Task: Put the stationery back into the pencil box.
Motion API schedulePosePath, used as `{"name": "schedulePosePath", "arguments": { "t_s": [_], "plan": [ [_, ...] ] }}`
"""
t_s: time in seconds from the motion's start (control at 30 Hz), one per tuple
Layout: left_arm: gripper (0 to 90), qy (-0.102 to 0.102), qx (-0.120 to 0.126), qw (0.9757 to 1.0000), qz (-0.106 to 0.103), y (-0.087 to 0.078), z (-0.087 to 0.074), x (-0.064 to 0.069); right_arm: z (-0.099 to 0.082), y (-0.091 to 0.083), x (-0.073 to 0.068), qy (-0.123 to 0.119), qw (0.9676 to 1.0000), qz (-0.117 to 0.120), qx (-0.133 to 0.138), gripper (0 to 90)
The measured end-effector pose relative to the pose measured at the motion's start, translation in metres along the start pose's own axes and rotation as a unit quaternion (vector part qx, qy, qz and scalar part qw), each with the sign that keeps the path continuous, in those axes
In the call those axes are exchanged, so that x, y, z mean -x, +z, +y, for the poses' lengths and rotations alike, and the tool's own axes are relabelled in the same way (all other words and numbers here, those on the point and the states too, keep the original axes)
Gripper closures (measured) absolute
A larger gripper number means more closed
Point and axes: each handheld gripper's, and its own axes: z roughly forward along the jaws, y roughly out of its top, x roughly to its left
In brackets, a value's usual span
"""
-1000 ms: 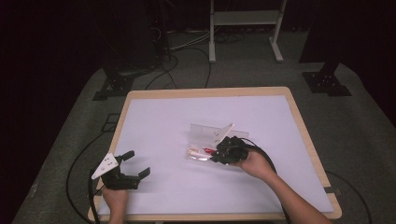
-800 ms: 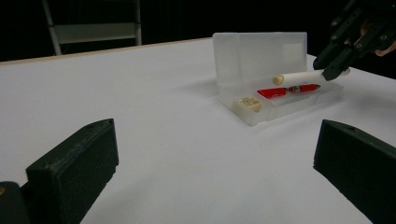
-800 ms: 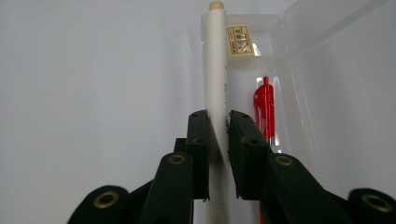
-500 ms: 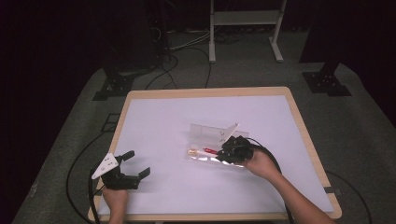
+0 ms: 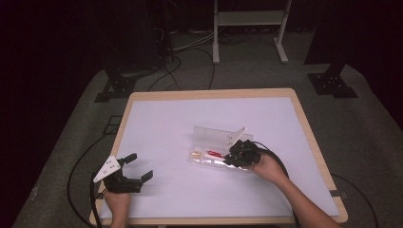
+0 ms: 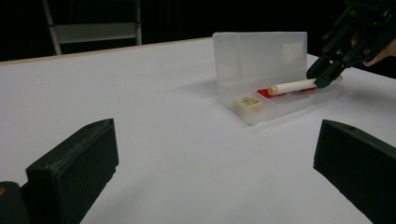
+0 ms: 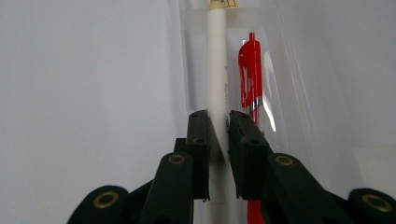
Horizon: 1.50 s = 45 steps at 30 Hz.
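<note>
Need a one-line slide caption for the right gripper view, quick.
Right gripper shut on white pen over open clear case, red pen alongside.

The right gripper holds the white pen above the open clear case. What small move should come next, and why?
Probably lower the white pen a little further into the clear case, then release. The right gripper is shut on the pen, which lies along the case beside the red pen, its far end above the eraser. It appears not yet settled on the case floor, so opening now might let it roll.

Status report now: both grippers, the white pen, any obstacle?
Right gripper shut on white pen, over open clear case. Left gripper open, idle. Red pen beside; nothing blocking.
</note>
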Motion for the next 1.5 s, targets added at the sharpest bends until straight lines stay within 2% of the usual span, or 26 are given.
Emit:
{"name": "schedulePosePath", "arguments": {
  "t_s": [1.0, 1.5],
  "plan": [
    [0.0, -0.006, 0.002, 1.0000, 0.003, 0.001, 0.001, -0.002, -0.003, 0.011, 0.006, 0.005, 0.9999, 0.009, -0.007, 77.8],
    [0.0, -0.009, 0.003, 0.9999, 0.005, 0.001, 0.001, -0.003, -0.008, 0.020, 0.013, 0.024, 0.9995, 0.016, -0.015, 77.4]
  ]
}}
